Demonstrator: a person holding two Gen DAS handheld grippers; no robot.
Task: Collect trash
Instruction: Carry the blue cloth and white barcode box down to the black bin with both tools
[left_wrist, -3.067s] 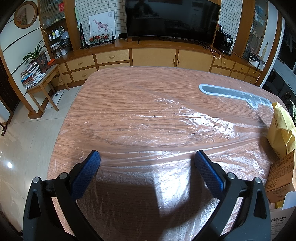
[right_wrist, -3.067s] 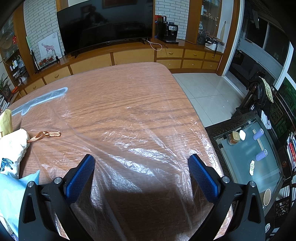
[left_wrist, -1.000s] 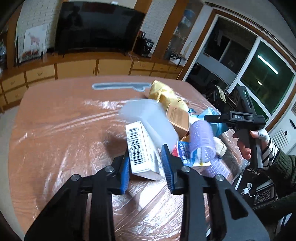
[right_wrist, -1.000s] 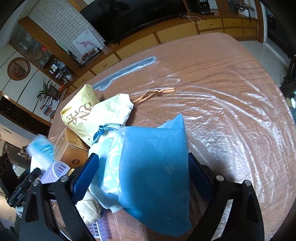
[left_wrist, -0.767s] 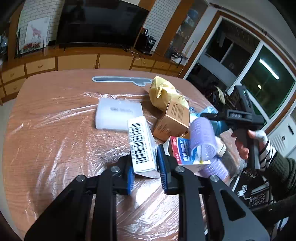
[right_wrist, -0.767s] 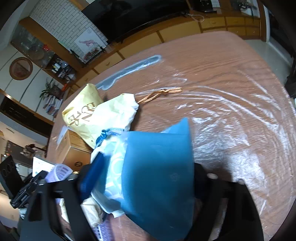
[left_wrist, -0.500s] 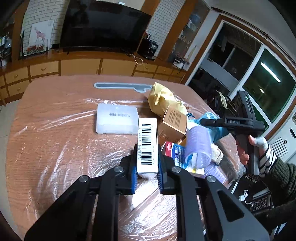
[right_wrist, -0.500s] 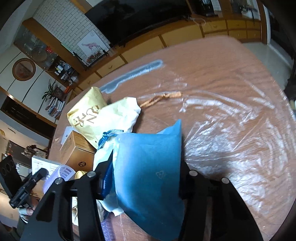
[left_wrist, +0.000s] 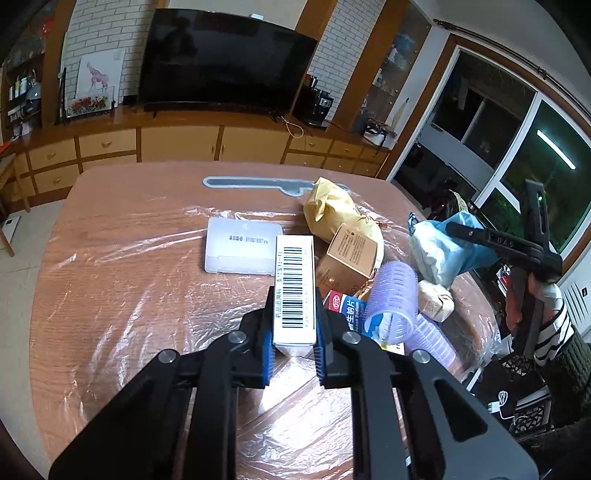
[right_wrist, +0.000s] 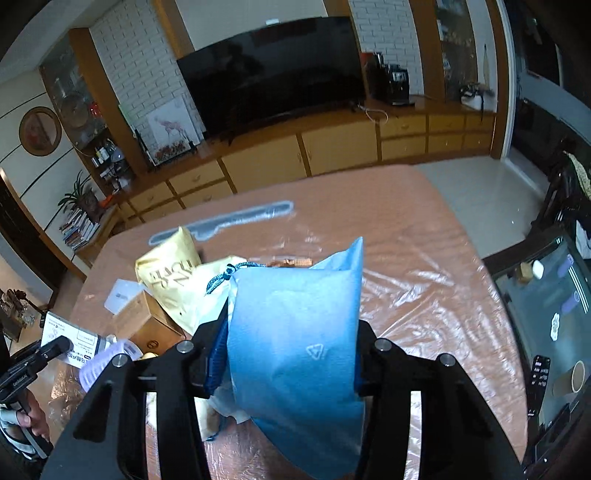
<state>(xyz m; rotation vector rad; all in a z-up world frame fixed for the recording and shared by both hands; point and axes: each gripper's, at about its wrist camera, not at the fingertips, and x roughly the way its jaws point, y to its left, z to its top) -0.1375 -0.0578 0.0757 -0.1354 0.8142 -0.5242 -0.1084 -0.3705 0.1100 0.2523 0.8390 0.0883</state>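
The left gripper (left_wrist: 294, 338) reaches forward and slightly downward over the round wooden table covered in clear plastic film (left_wrist: 122, 295), its blue-padded fingers (left_wrist: 266, 350) closed on the sides of a long white carton with a black barcode (left_wrist: 294, 291). The carton points straight ahead along the fingers, barcode face up, and looks lifted off the film, though the near end hides the gap beneath it.

Just beyond the carton's far end lies a flat translucent white plastic case (left_wrist: 242, 251). To its right sit a small brown cardboard box (left_wrist: 349, 258), a crumpled yellow paper bag (left_wrist: 332, 210), a lilac cylindrical hair roller (left_wrist: 393, 302) and a blue-and-white printed box (left_wrist: 349, 312), all crowded together and touching.

The right gripper (right_wrist: 290, 356) is angled forward over the same pile, held in the person's right hand (left_wrist: 550, 291) at the table's right edge. Its fingers (right_wrist: 218, 354) are clamped on a light blue plastic pouch with a recycling mark (right_wrist: 295, 332), which fills the gap between them and sags below. In the left wrist view the pouch hangs clear above the table, pinched at the gripper's tip. Behind it lies a cream cloth bag with a blue drawstring (right_wrist: 210, 280), resting against the yellow paper bag.
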